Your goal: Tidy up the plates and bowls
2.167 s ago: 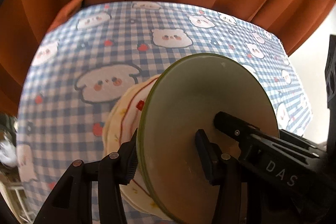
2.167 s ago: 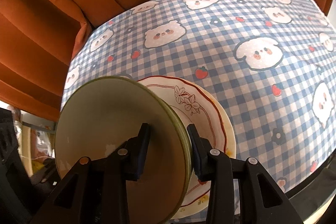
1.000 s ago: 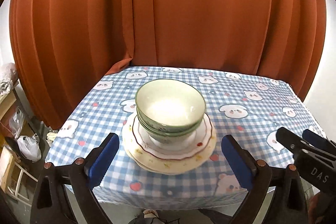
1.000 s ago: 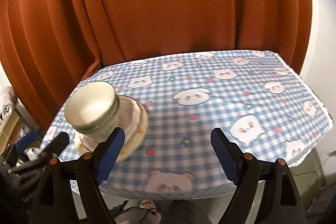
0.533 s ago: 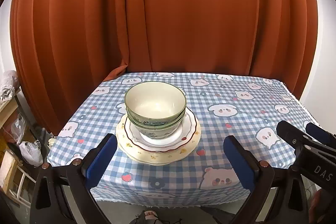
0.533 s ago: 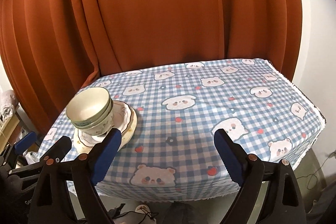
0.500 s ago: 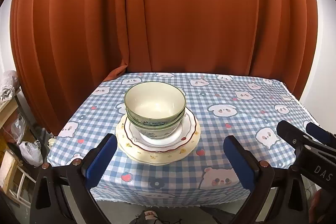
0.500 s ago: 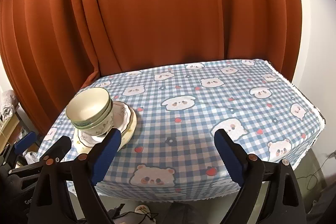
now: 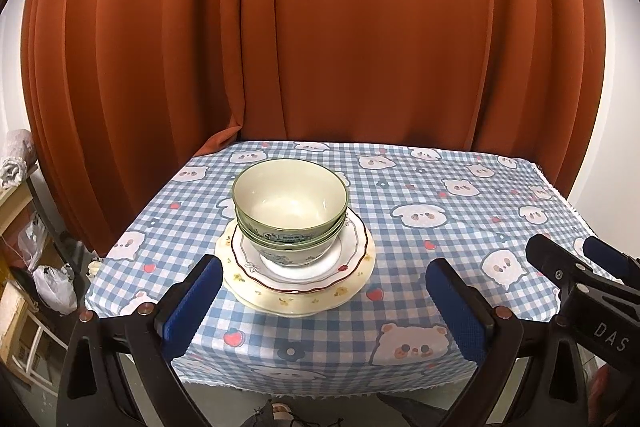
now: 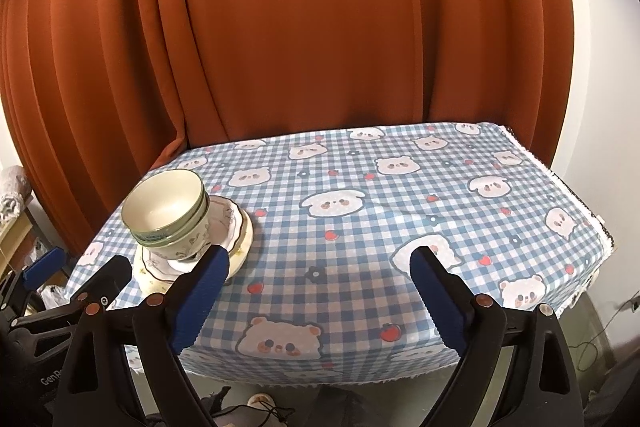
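Green-rimmed cream bowls (image 9: 290, 205) are nested upright on a red-rimmed white plate (image 9: 352, 247), which lies on a larger cream plate (image 9: 320, 301). The stack sits on the left half of the table; it also shows in the right wrist view (image 10: 164, 213). My left gripper (image 9: 322, 297) is open and empty, held back in front of the table's near edge. My right gripper (image 10: 320, 283) is open and empty, also held back at the near edge, to the right of the stack. The right gripper's fingers show in the left wrist view (image 9: 560, 267).
The table (image 10: 400, 195) wears a blue checked cloth with bear prints. An orange curtain (image 9: 320, 47) hangs close behind it. Shelves and bags (image 9: 24, 267) stand at the far left, beyond the table's left edge. The floor shows below the near edge.
Both grippers let go of the green bowl, now nested on the stack, opened wide and drew back from the table. In the last half second almost nothing moved.
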Tool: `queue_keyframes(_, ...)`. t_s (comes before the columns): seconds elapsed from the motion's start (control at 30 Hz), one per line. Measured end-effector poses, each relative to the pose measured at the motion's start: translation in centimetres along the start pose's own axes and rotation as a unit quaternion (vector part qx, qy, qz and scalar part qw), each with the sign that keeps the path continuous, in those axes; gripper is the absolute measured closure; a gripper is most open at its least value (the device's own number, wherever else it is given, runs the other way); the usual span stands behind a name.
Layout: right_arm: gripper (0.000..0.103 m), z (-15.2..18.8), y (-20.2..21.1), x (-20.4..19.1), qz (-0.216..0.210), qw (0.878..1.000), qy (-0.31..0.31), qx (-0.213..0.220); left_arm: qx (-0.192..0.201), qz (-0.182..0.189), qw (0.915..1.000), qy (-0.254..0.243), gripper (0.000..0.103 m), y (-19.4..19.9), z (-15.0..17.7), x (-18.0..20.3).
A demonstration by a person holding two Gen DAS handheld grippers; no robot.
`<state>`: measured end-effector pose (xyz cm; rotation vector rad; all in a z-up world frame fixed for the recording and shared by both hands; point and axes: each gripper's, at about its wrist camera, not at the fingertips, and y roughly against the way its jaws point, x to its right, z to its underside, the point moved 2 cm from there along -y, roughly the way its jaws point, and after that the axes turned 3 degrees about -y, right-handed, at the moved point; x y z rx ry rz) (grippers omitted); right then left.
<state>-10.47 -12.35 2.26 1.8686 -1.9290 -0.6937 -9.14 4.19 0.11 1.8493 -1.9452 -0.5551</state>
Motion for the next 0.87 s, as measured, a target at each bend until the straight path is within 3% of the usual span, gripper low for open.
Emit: queue_keyframes(0.87, 0.007, -0.1, -0.8, 1.1, 0.018, 1.0, -0.007, -0.01, -0.014, 0.018, 0.9997, 0.001, 0.0, -1.2, -0.4, 1.1)
